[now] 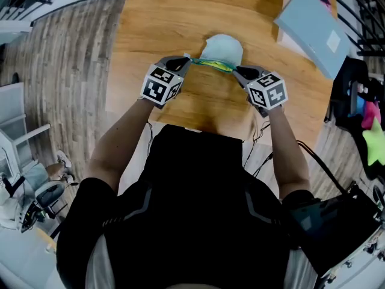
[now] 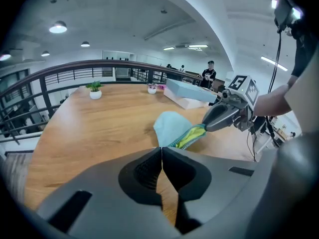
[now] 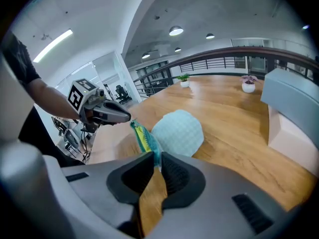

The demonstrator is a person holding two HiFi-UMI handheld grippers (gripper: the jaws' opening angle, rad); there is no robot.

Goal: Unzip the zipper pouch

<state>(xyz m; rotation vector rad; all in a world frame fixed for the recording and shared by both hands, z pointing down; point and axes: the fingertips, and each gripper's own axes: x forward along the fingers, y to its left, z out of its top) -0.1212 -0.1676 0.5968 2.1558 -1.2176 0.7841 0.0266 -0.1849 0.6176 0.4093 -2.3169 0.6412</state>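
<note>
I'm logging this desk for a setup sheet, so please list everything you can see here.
zipper pouch: one, pale blue with green-yellow zipper, stretched between both grippers over the table
table: one, light wood
flat box: one, pale blue, far right, lying on a white box
potted plants: two, white pots, table's far edge
bystander: one, dark clothes, beyond the table
left gripper: grey, shut on the pouch's left end
right gripper: grey, shut on its right end
</note>
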